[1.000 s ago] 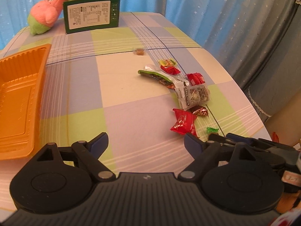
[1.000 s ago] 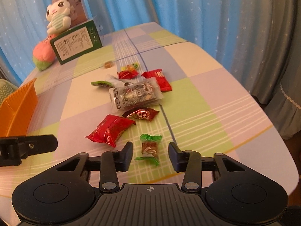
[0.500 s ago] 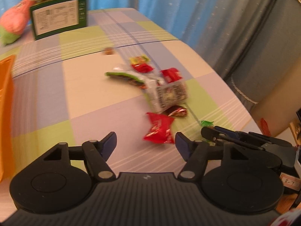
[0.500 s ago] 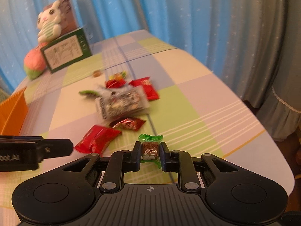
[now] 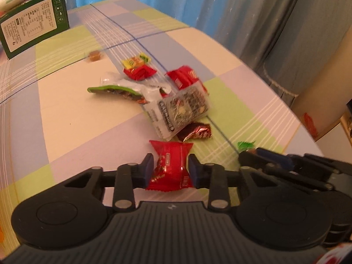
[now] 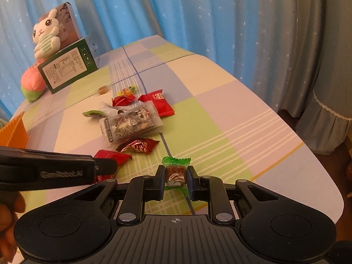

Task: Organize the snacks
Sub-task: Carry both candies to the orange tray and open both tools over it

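Red packet [image 5: 170, 167] wedged between the blue pads of the left gripper [image 5: 170, 169], jaws closing on it, both pads against its sides, wrapper bulging out front and back. Green-ended candy [image 6: 176, 172] pinched in the right gripper [image 6: 176, 179], jaws nearly together, pads pressed on its brown middle, green twists sticking out above and below. Both picked near the table's [image 6: 231, 118] near edge, right gripper toward the near right corner, left gripper just beside it. Further in, toward the table's middle, loose snacks in a heap: dark foil candy [image 5: 194, 132] just past the red packet, clear nut pack [image 5: 180, 112] touching it, green-edged pouch [image 5: 114, 90] beyond, flat red sachet [image 5: 183, 78], small red candy [image 5: 138, 72], yellow candy [image 5: 135, 60], and a lone caramel [image 5: 94, 56] apart from the rest. Orange tray [image 6: 13, 131] at the left edge. Green box [image 6: 68, 69] at the far left corner, plush rabbit [image 6: 45, 37] sitting on top, pink plush [image 6: 32, 84] beside it. Fingers of a hand [image 6: 8, 217] visible at lower left of the right wrist view, under the left gripper's body.
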